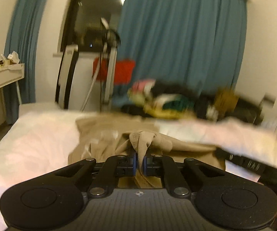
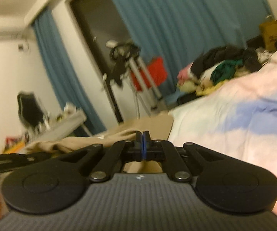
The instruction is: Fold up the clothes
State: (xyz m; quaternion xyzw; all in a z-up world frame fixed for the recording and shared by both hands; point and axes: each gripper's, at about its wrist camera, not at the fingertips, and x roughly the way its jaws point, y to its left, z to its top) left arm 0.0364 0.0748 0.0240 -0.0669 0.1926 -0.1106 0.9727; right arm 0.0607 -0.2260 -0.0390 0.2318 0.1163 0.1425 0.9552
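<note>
beige garment gripped over a pale bed

a bunched fold of the beige garment (image 1: 142,140) is pinched in the left gripper (image 1: 140,159) at lower centre; the right gripper (image 2: 143,142) is seen pressed closed, cloth between its pads not discernible, bed (image 2: 225,115) at right.

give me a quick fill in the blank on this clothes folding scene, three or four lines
1. The left gripper is shut on a bunched fold of the ____ coloured fabric garment.
2. That garment lies on the pale white and pink ____.
3. The long curtains behind the mixed heap of coloured clothes are ____.
4. The right gripper's jaws are ____.

Missing words: beige; bed; blue; shut
</note>
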